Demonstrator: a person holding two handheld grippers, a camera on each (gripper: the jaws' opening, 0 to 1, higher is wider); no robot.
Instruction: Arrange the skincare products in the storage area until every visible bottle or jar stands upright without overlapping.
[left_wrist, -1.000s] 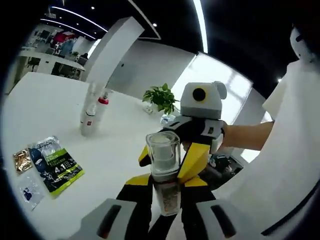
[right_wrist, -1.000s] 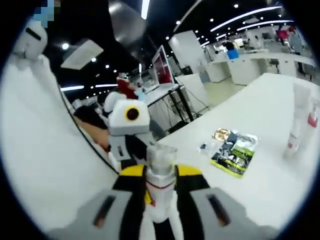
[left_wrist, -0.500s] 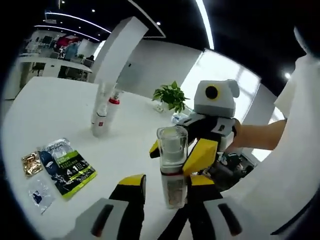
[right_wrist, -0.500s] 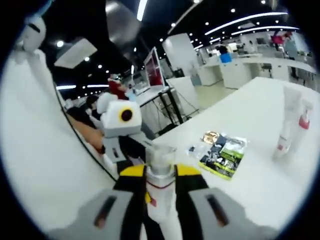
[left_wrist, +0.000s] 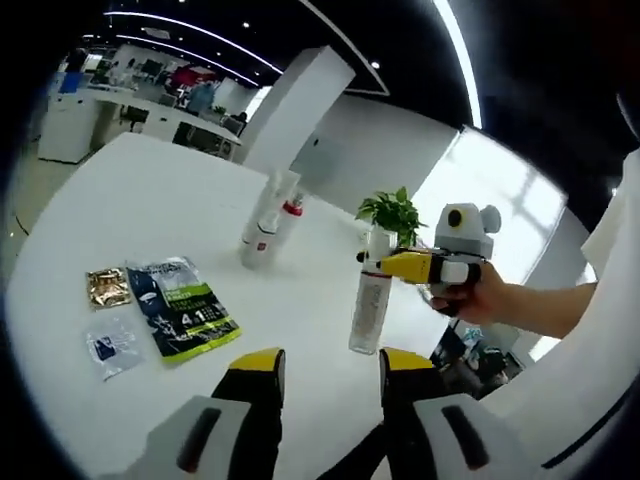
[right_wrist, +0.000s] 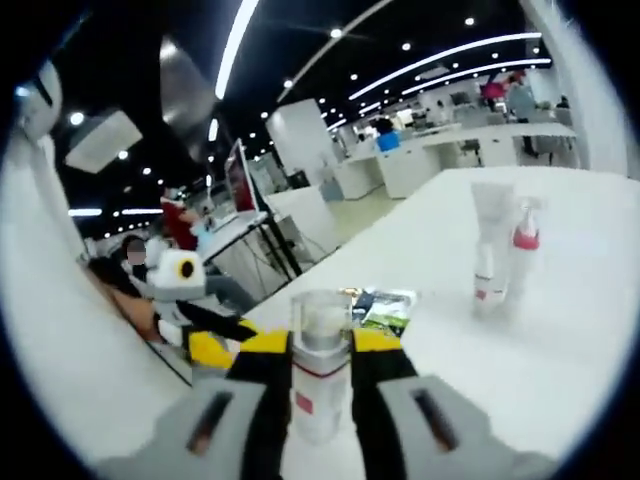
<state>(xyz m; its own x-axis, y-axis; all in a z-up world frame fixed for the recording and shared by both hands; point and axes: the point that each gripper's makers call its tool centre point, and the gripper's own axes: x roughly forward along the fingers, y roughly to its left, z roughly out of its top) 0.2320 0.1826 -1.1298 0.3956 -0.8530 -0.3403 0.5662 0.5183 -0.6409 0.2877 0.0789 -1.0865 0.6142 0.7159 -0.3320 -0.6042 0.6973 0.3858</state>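
- Centrally, in the right gripper view, a clear-capped bottle (right_wrist: 320, 370) stands upright, clenched between the right gripper (right_wrist: 320, 375) jaws.
- In the left gripper view, this bottle (left_wrist: 370, 300) sits right of centre on the white table (left_wrist: 120, 200).
- The left gripper (left_wrist: 325, 400), bottom centre, is released, holding nothing.
- Two bottles (left_wrist: 268, 218) stand touching at upper centre.
- Sachets (left_wrist: 180, 305) lie flat at left.

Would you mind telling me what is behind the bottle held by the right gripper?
In the left gripper view, a potted plant rises behind the bottle clamped by the right gripper. Its leaves show; the bottle covers its pot.
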